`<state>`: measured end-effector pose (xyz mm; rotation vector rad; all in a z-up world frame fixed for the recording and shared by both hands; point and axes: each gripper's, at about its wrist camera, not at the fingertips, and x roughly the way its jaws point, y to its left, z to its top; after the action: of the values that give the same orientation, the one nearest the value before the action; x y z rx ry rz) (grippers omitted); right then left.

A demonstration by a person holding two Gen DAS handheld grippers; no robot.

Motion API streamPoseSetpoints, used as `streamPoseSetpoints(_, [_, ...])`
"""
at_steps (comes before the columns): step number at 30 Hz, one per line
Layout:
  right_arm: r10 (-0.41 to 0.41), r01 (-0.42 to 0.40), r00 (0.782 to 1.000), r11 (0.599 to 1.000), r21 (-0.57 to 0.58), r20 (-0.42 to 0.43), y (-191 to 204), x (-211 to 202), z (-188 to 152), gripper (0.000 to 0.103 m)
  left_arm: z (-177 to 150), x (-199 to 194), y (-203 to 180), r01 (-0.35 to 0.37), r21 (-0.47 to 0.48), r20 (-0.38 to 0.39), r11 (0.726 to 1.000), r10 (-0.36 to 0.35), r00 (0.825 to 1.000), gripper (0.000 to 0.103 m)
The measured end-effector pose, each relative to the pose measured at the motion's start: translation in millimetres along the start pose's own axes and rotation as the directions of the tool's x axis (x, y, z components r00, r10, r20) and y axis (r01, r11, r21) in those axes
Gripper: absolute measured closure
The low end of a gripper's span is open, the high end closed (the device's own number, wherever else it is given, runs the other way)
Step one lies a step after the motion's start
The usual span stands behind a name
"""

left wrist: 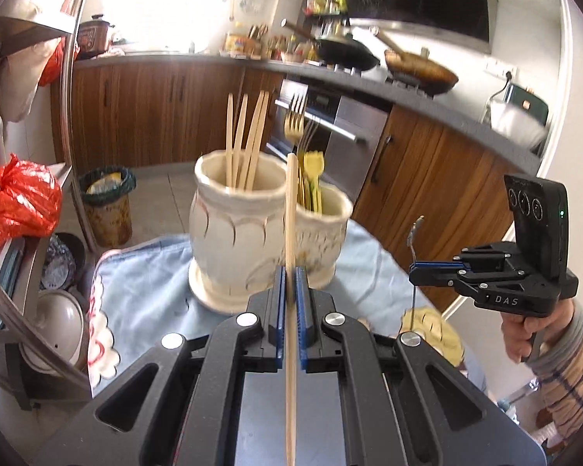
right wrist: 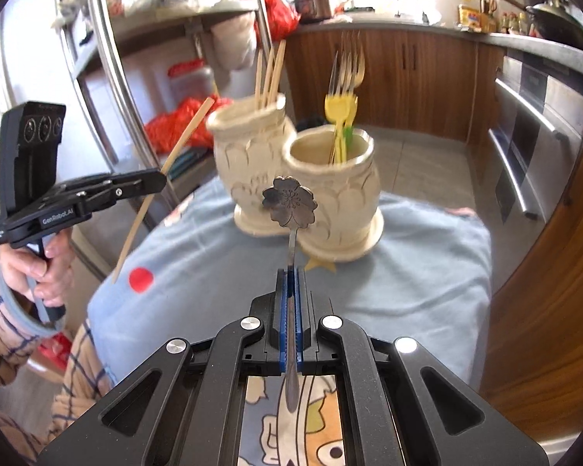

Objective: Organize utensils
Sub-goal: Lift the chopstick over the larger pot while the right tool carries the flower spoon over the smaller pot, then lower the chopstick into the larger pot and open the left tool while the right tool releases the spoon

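Utensils are what I am sorting here, and each gripper is carrying one. My left gripper (left wrist: 290, 272) is clamping a chopstick (left wrist: 290, 209) between its blue pads, gripping it near the middle so a long stretch is sticking out ahead and another is trailing back over the body. My right gripper (right wrist: 291, 272) is clenched on the thin stem of a metal spoon (right wrist: 290, 202) with a flower-shaped head, which is standing up just past the fingertips.

Ahead of both, two joined cream pots are sitting toward the far edge of the table (right wrist: 427, 272), on its blue cloth. The chopstick pot (left wrist: 237, 229) is already holding several chopsticks; the fork pot (right wrist: 332, 194) beside it is holding metal forks and yellow plastic ones.

As I judge it, I am bringing each piece over its matching pot. To do this well I am thinking of tipping the chopstick's front end down over the chopstick pot's mouth and clearing the upright sticks before letting go. The spoon needs its trailing end swung down and kept clear of the fork tines. Both hands are close together, so I am favouring one drop at a time, and gentle ones, since the pots could tip near that edge.
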<state>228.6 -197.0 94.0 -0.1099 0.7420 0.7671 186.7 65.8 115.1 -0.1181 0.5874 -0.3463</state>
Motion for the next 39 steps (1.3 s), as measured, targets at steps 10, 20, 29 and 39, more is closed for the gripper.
streamPoseSetpoints(10, [0.007, -0.007, 0.991, 1.000, 0.003, 0.133, -8.2, -26.8, 55.5, 0.101, 52.1, -10.2, 3.8, -0.003, -0.019, 0.131, 1.000, 0.005, 0.991, 0.098])
streamPoseSetpoints(20, [0.005, 0.003, 0.978, 0.999, -0.039, 0.211, -1.8, -38.6, 107.0, 0.101, 102.4, -2.9, 10.8, -0.010, -0.070, 0.281, 0.998, 0.030, 0.959, 0.098])
streamPoseSetpoints(29, [-0.020, 0.030, 0.979, 0.998, -0.046, 0.201, -9.3, -20.3, 123.3, 0.101, 117.8, 18.5, 10.7, -0.095, -0.067, 0.418, 0.993, 0.115, 0.901, 0.098])
streamPoseSetpoints(39, [-0.037, 0.043, 0.991, 0.998, -0.043, 0.131, -20.5, 13.4, 120.0, 0.101, 100.3, 53.5, 17.2, -0.185, -0.050, 0.450, 0.982, 0.187, 0.873, 0.098])
